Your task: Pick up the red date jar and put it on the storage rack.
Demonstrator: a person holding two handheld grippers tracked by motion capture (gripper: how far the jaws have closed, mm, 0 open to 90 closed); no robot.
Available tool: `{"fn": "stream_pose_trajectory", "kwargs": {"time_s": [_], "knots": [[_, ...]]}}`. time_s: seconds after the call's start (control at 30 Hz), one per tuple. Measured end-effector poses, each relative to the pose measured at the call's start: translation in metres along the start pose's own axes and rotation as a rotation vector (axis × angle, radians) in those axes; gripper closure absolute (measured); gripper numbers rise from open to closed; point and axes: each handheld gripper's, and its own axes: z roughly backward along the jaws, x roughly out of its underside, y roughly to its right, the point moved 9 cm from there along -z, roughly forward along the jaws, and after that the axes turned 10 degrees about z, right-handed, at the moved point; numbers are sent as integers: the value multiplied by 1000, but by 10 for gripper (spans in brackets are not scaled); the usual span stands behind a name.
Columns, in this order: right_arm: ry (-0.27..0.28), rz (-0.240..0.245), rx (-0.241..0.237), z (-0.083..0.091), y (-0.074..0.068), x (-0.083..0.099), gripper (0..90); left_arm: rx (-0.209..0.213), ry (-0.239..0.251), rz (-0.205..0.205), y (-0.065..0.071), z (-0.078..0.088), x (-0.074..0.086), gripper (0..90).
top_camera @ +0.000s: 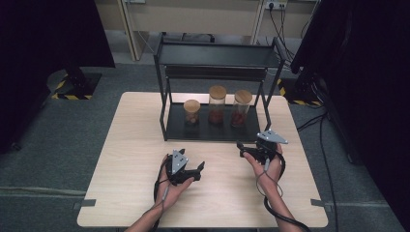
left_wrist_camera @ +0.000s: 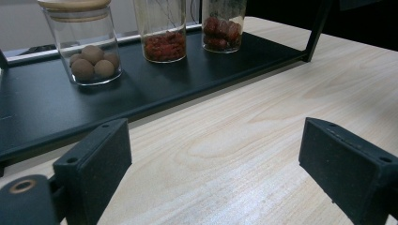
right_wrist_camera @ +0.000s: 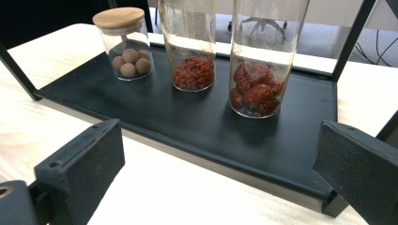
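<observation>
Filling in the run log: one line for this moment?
left gripper: open, empty | right gripper: open, empty | three jars: on shelf, untouched

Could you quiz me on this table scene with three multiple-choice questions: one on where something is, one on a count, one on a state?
1. Where do the jars stand?
A. on the rack's bottom shelf
B. on the bare table
C. on the rack's top shelf

2. How many jars are there?
A. two
B. three
C. five

3. How are the left tongs?
A. shut on a jar
B. shut, empty
C. open, empty

Answers:
1 A: they stand in a row on the rack's lowest shelf.
2 B: short jar, middle jar, right jar.
3 C: the left tongs gape over bare table.
</observation>
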Motion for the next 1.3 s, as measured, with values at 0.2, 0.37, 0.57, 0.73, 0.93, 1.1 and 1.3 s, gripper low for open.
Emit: {"fn": "stream_pose_trajectory", "kwargs": {"time_s": [0.2,0.37,0.57,0.73,0.93,1.1,1.3], "knots": [[-1,0,2,5,1,4,26,-1,1,0,0,0,0,90],[-6,-3,2,8,2,9,25,-1,0,0,0,0,0,90],[-13,-9,6,13,2,17,25,-1,0,1,0,0,0,90],[-18,-11,5,15,2,23,25,-1,1,0,0,0,0,90],[-20,-8,5,19,1,27,25,-2,1,0,0,0,0,90],[-22,-7,5,23,1,31,25,-1,0,1,0,0,0,90],[-28,-12,7,27,1,39,24,-2,0,0,0,0,0,90]]}}
